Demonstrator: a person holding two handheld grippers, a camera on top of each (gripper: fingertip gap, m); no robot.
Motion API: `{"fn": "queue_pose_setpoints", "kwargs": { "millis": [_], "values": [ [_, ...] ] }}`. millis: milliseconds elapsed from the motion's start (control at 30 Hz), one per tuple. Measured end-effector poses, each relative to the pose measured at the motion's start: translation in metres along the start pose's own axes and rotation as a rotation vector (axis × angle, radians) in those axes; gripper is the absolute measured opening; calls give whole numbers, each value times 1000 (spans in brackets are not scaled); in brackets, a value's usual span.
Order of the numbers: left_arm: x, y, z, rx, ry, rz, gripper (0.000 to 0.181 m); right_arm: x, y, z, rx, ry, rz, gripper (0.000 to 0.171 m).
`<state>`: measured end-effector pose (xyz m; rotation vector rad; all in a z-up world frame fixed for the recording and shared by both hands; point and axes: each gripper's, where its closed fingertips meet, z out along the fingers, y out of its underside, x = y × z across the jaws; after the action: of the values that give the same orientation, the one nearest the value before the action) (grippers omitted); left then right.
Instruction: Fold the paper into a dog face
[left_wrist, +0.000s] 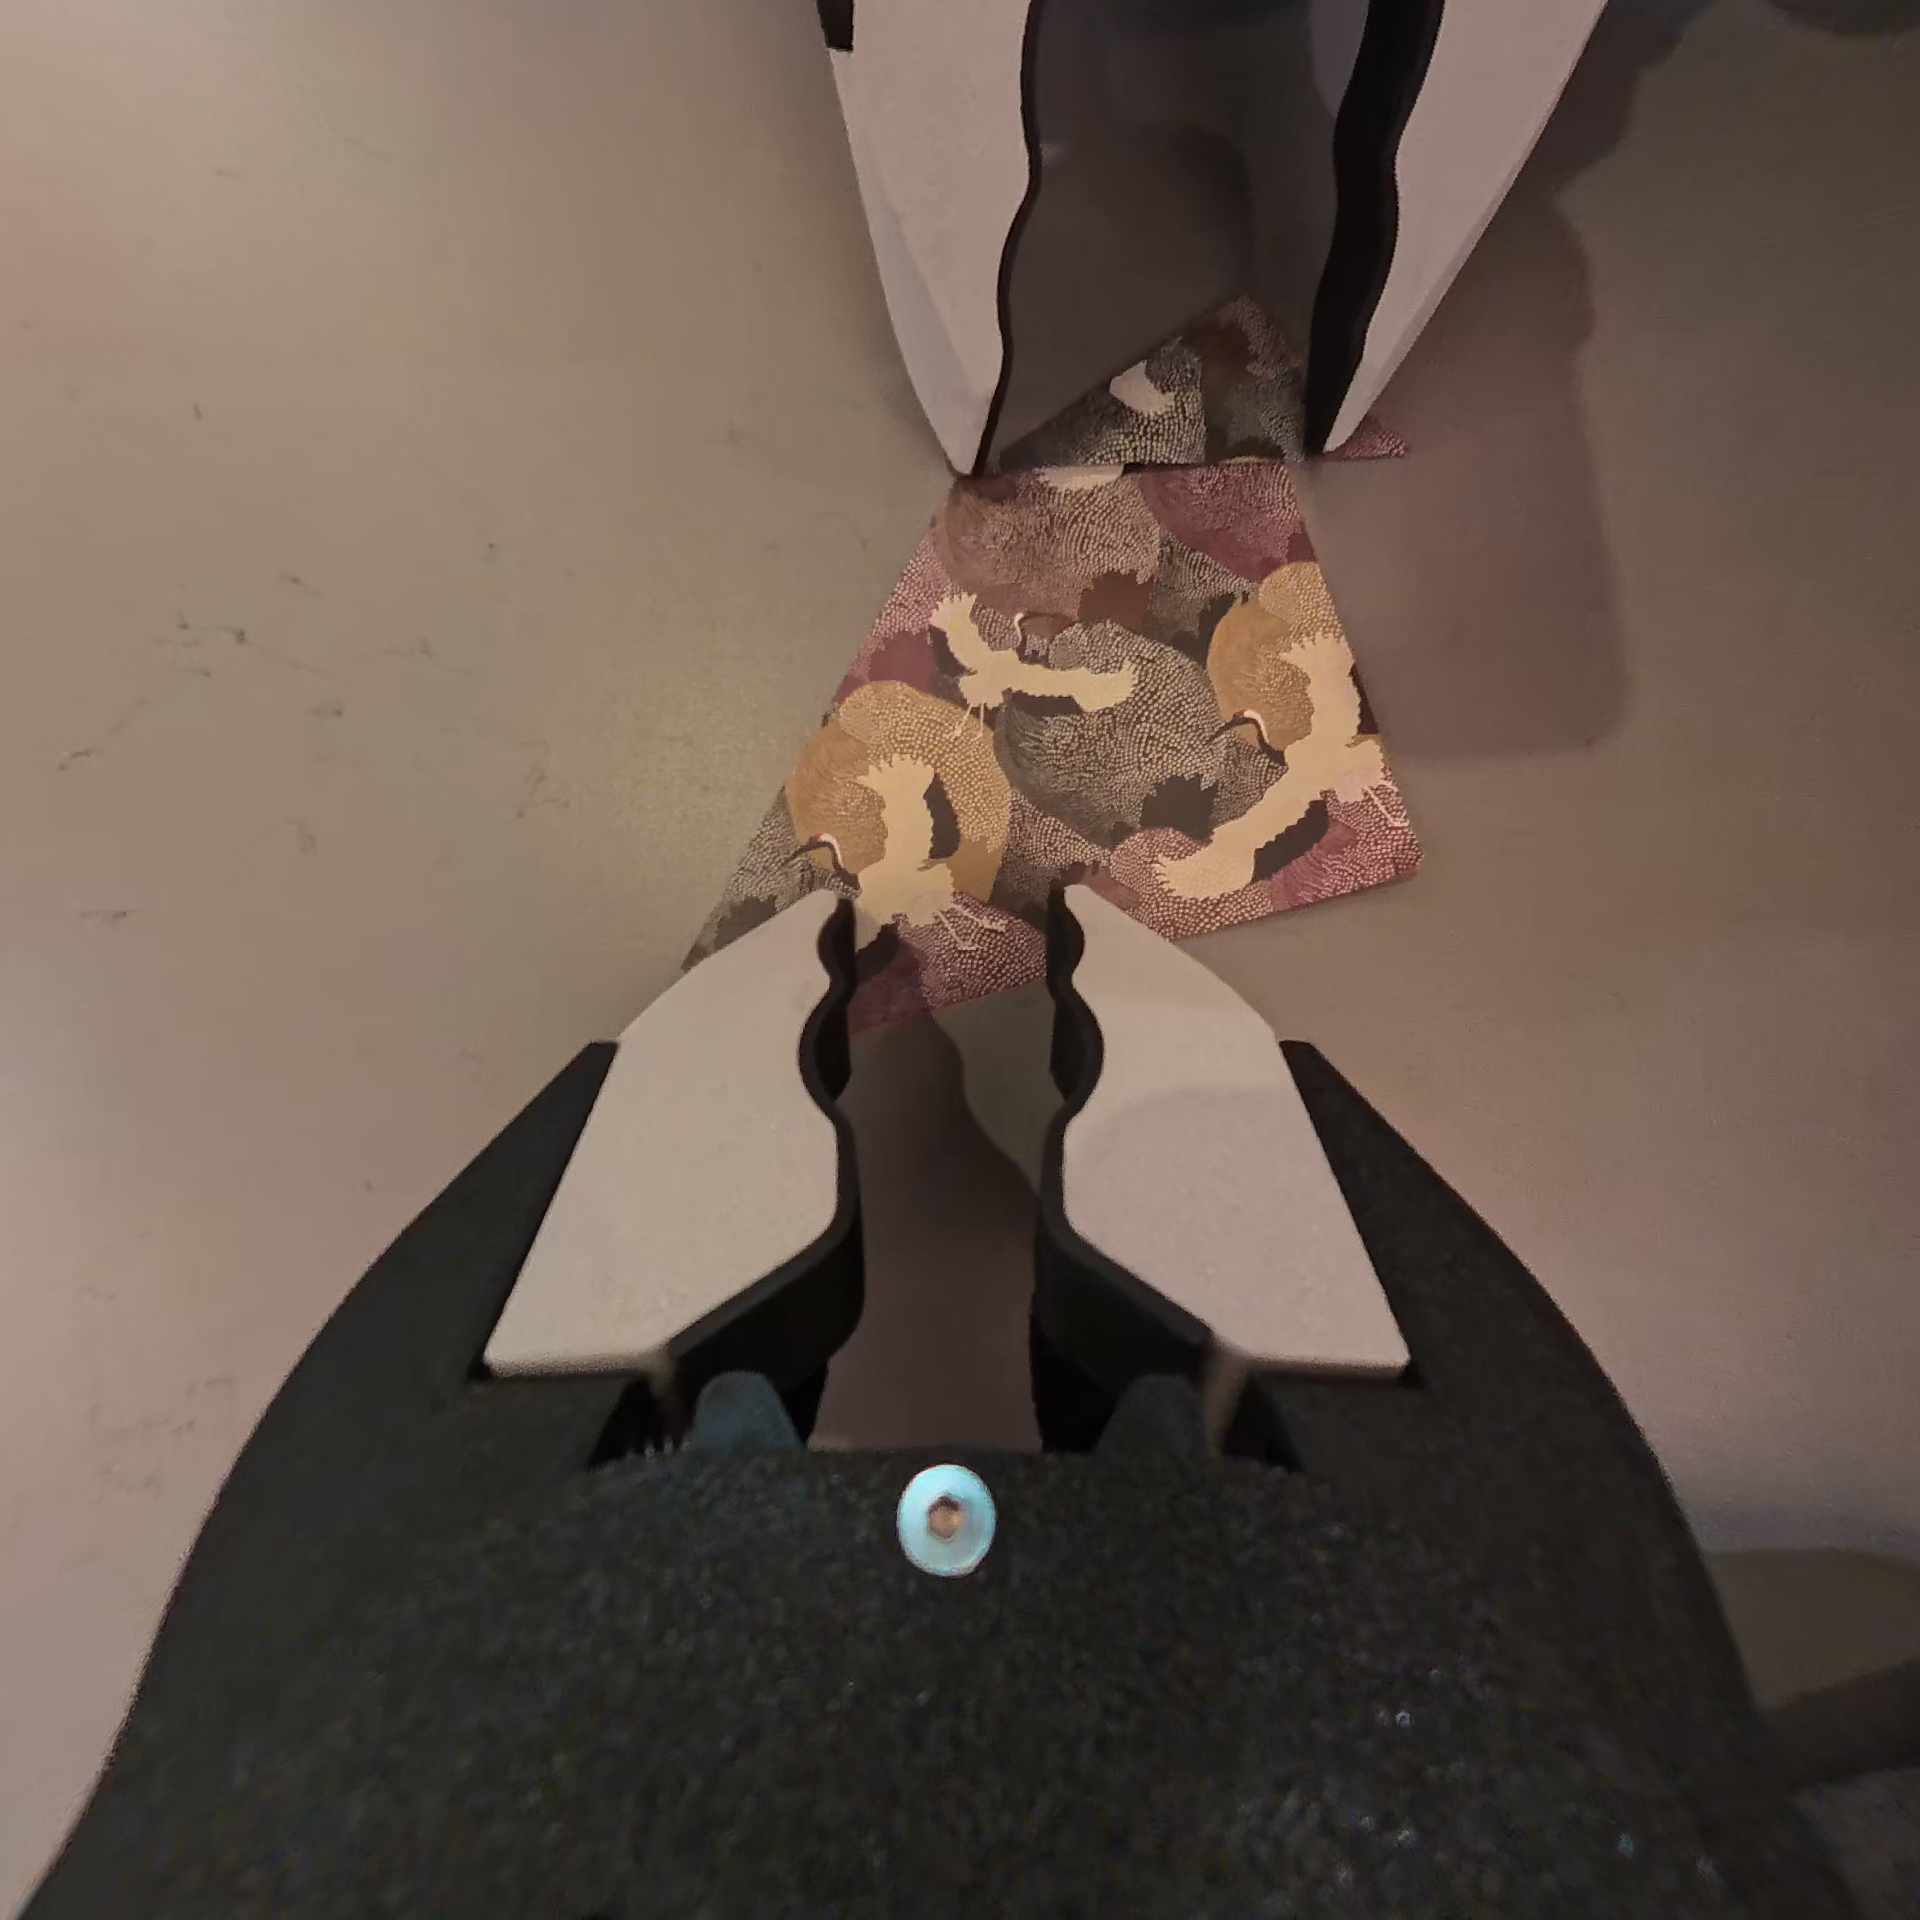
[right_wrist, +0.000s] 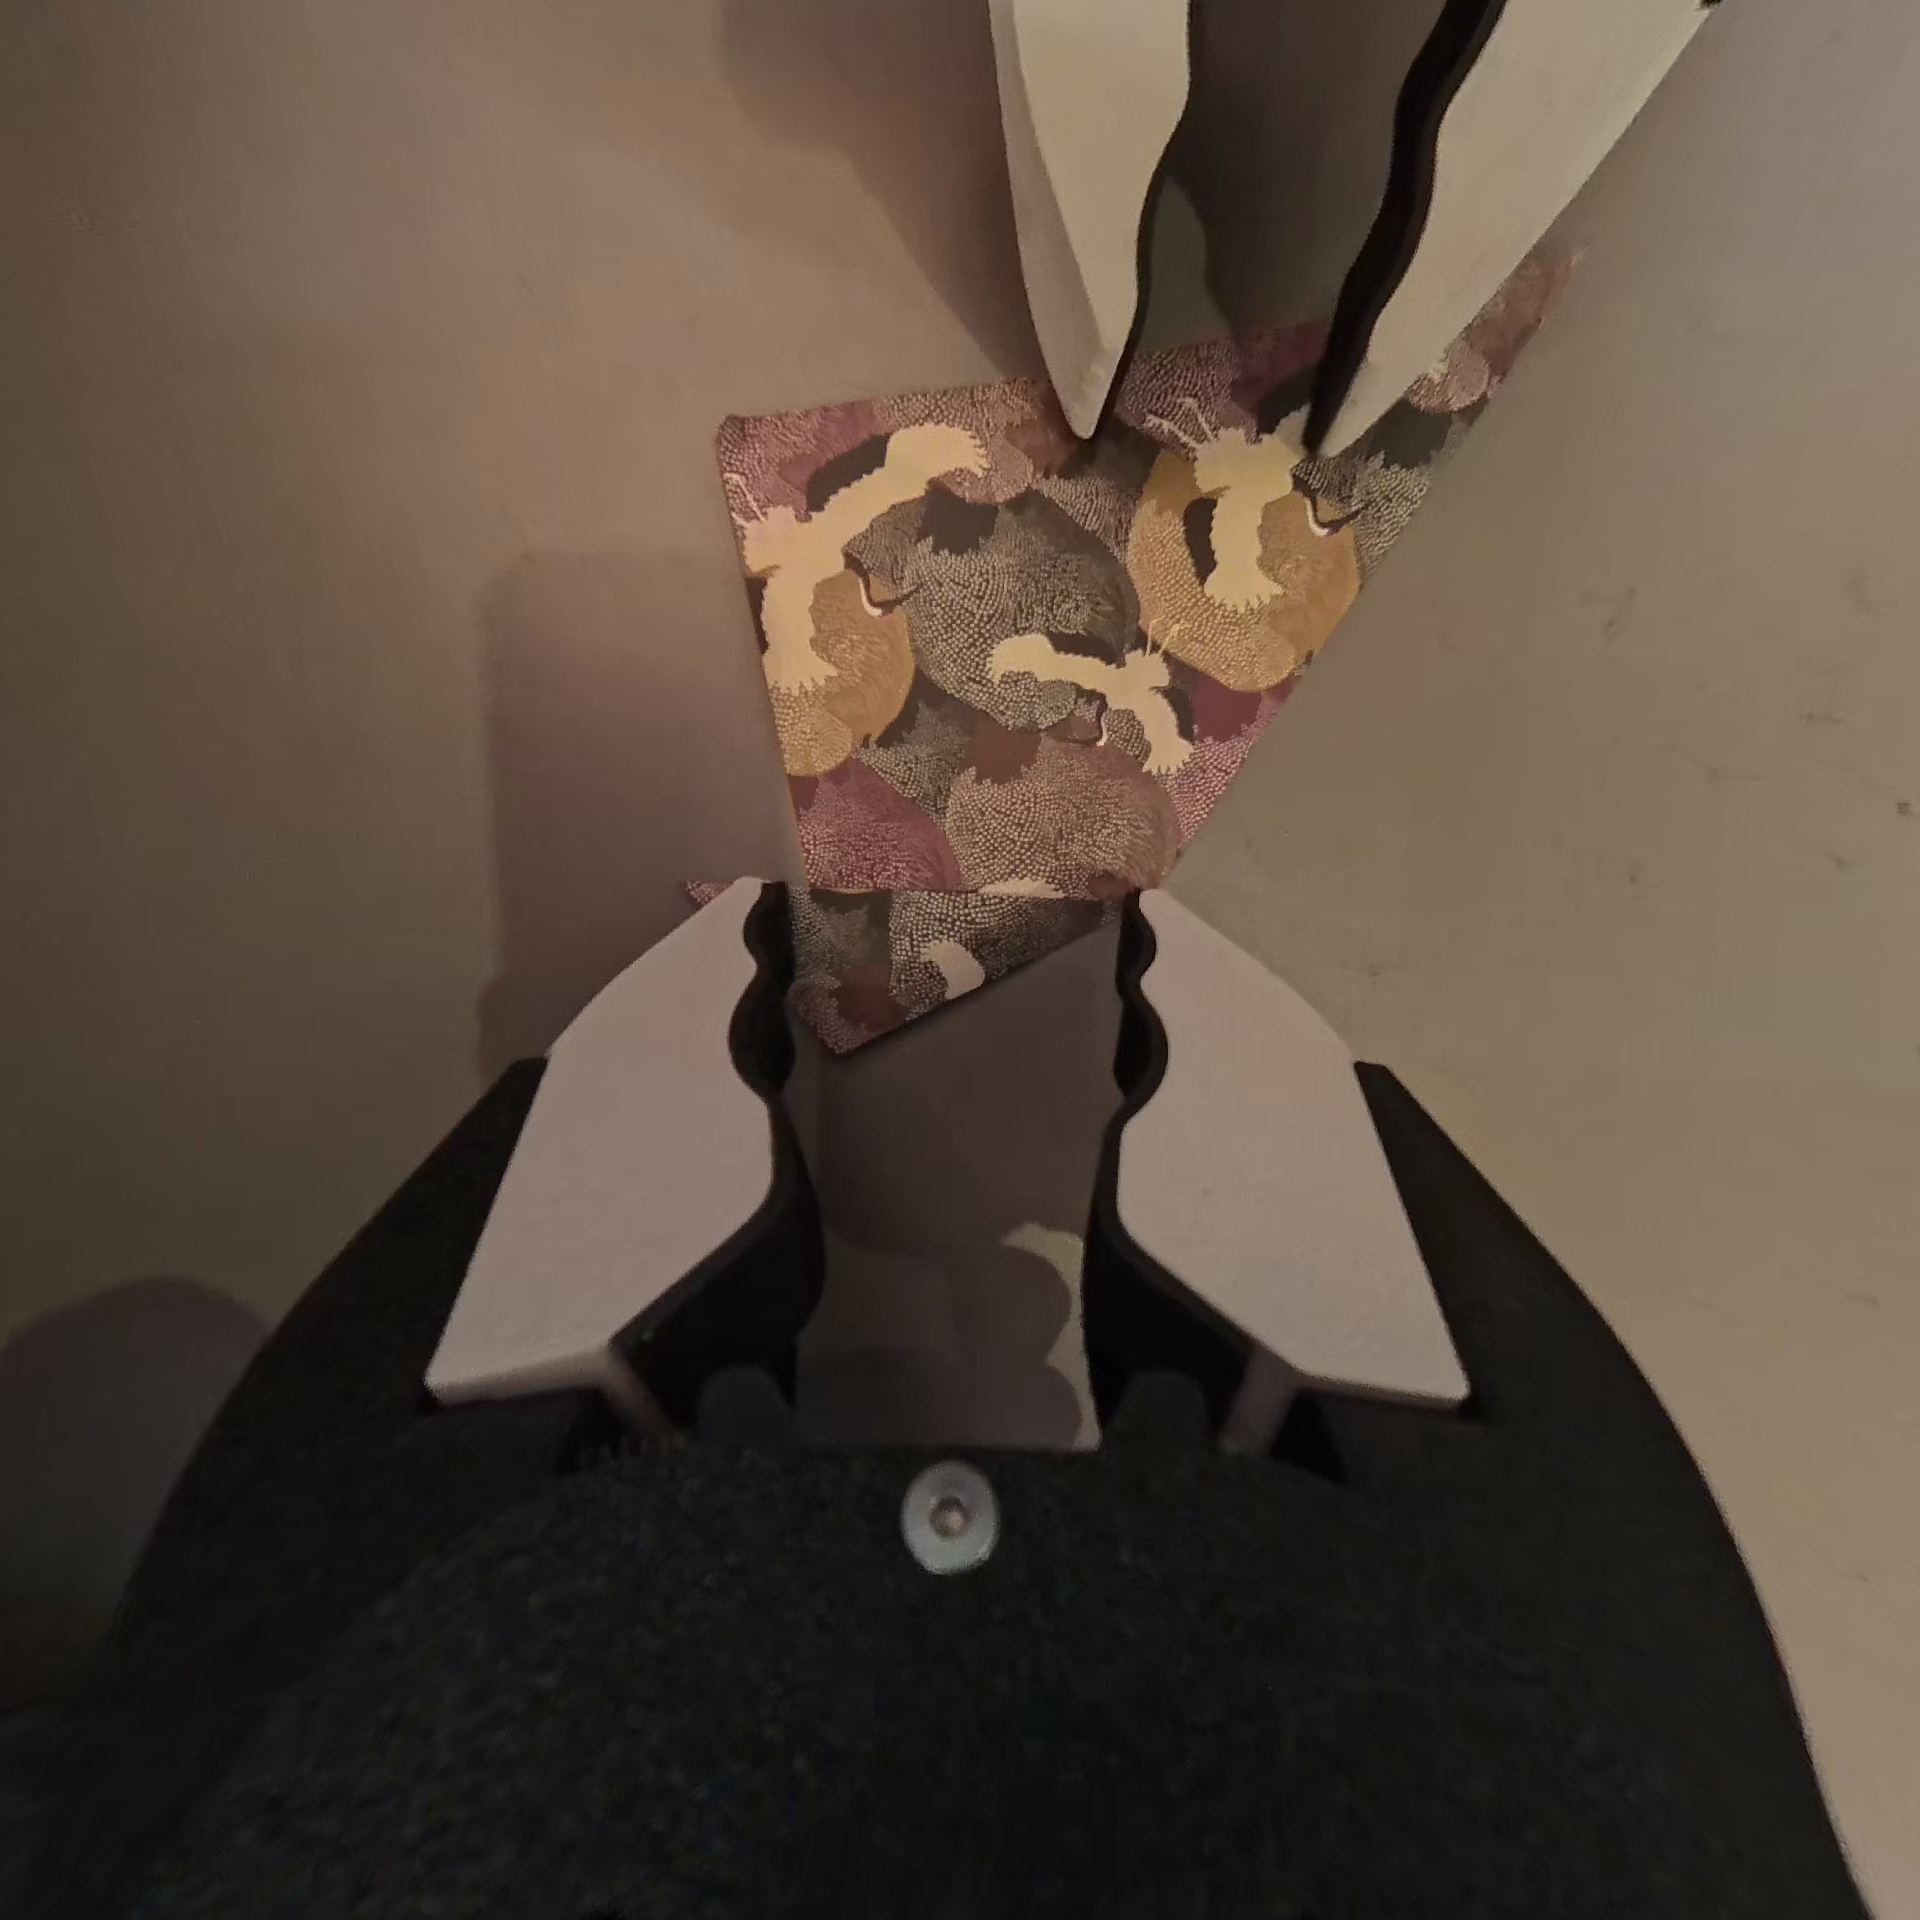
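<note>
— Pale beige tabletop (left_wrist: 364, 623), matte, scuffed with faint grey marks. Anything lying on it?

— Only one sheet of paper (left_wrist: 1091, 727), folded flat, printed with cream cranes over dotted purple, gold and grey fans. Lies between the two grippers, near the middle of both views.

— Anything blocking the sheet?

— Covered partly at both ends. In the left wrist view, left gripper (left_wrist: 951, 899) over the near corner, jaws parted, nothing between them. Right gripper (left_wrist: 1153, 452) at the far end, tips down on the paper beside a fold line, where a smaller flap sits.

— And from the other side?

— Same arrangement reversed: right gripper (right_wrist: 945, 894) spread wide over the small flap, left gripper (right_wrist: 1205, 436) at the far edge with both tips touching the paper (right_wrist: 987, 644). Neither one clenched on the sheet; pressing or merely resting, cannot tell.

— Materials and count?

— Two grippers, two fingers each: smooth white shells, wavy black rubbery pads inside, rough black bodies, one shiny screw on each.
</note>
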<state>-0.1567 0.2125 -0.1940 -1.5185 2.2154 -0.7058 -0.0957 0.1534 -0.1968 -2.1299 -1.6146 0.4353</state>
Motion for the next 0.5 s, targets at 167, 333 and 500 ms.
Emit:
{"fn": "queue_pose_setpoints", "kwargs": {
  "millis": [167,333,500],
  "values": [
    [0,1,0,2,-9,-9,35,-1,-1,1,-7,-6,1,62],
    [0,1,-1,5,-17,-17,34,-2,-1,1,-7,-10,10,63],
    [1,1,-1,9,-20,-22,34,-3,-1,1,-24,-14,9,66]
  ]
}}
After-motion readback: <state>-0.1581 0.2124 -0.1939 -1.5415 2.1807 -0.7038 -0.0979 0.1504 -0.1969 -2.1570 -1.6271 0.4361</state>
